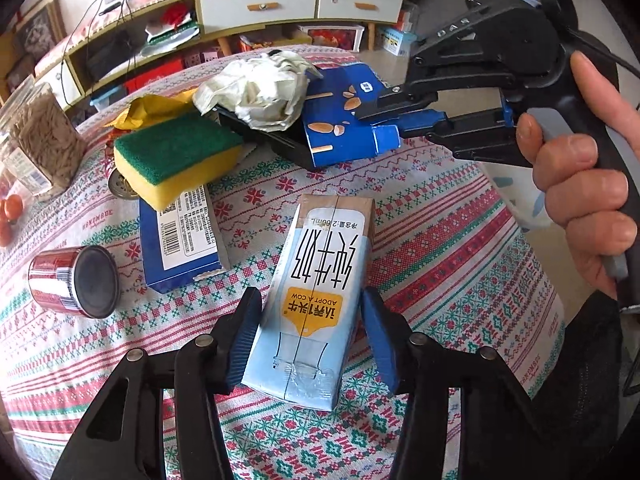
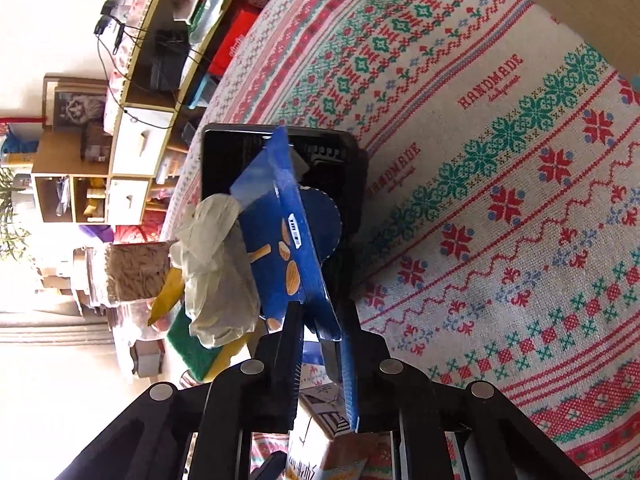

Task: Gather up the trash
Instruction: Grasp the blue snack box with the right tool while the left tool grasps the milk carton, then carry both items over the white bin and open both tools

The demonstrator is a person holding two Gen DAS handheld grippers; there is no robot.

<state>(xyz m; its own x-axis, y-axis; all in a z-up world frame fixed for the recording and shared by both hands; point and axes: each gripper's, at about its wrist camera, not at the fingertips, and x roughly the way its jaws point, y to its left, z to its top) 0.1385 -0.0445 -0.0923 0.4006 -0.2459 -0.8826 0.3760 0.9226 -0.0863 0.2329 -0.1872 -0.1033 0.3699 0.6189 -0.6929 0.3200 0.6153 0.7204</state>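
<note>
Left gripper [image 1: 310, 334] straddled the milk carton [image 1: 316, 288], jaws apart, needing a square squeeze mid-body, while right gripper [image 1: 384, 114] at 1 o'clock clamped blue snack box [image 1: 344, 120].

Flat milk carton [image 1: 316, 280], tilted blue box [image 2: 296, 248]

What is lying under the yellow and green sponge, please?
The sponge rests on a blue box with a barcode label, and a metal strainer pokes out beside it. The box's far end is covered.
</note>
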